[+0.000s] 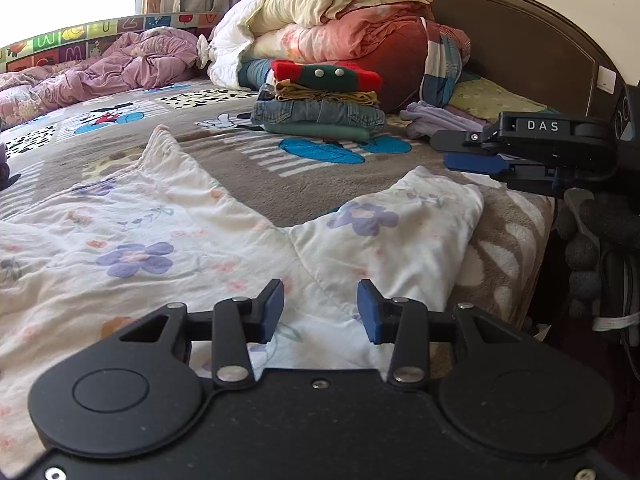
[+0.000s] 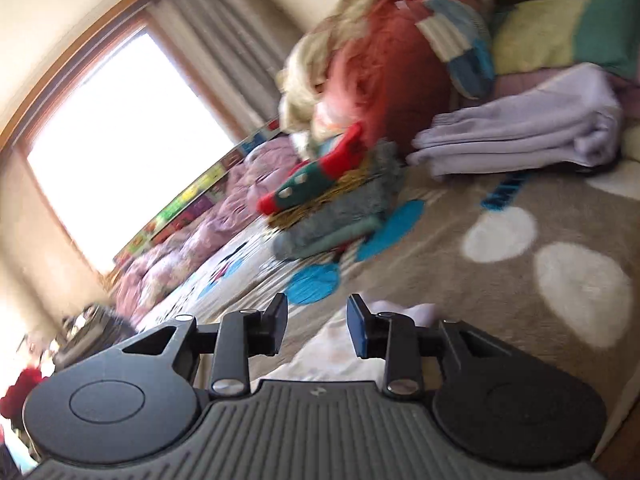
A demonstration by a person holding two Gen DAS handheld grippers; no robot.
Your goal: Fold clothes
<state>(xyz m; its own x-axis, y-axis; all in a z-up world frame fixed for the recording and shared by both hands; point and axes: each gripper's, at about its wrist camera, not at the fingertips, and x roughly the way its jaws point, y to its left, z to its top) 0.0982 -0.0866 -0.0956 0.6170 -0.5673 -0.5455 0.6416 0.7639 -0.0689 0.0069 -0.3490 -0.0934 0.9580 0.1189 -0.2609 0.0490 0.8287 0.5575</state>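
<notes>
- Left hand-held gripper [image 1: 320, 310] sits nearest my camera, jaws apart with nothing between them, hovering over the floral trousers [image 1: 168, 240].
- Trousers lie spread on the bed [image 1: 320, 184], legs pointing away from me, the right leg folded back short.
- Farther back I see a folded stack [image 1: 320, 100] before heaped quilts [image 1: 320, 28].
- Right hand-held gripper [image 2: 316, 326] at the bed's right edge, jaws apart and empty; lilac clothes [image 2: 520, 128] beyond.

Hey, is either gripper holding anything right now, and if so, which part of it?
Nothing is held. The left gripper hangs open over the white floral garment, pads clear of the cloth. The right gripper is open too, nothing between its fingers.
</notes>
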